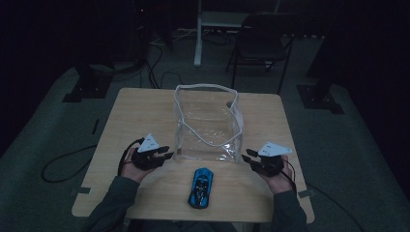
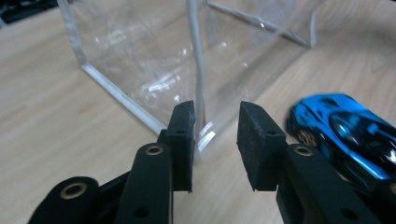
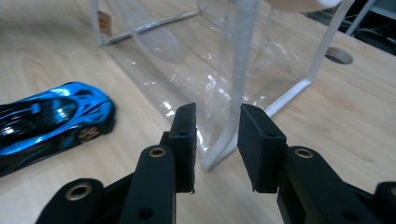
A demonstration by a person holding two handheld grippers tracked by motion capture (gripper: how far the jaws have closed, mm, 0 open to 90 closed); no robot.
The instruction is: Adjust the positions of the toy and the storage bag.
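The clear bag [image 1: 207, 123] stands open in the middle of the high view, and the left gripper [image 1: 167, 154] and right gripper [image 1: 247, 157] sit at its two bottom corners, each pointing in at a white corner edge. Both have jaws partly open and hold nothing, though it is hard to tell if a pad brushes the bag's edge. The blue toy car [image 1: 200, 187] lies just below the bag at lower middle, nose toward it, about as near to one hand as the other, with only bare table [image 1: 135, 111] between.
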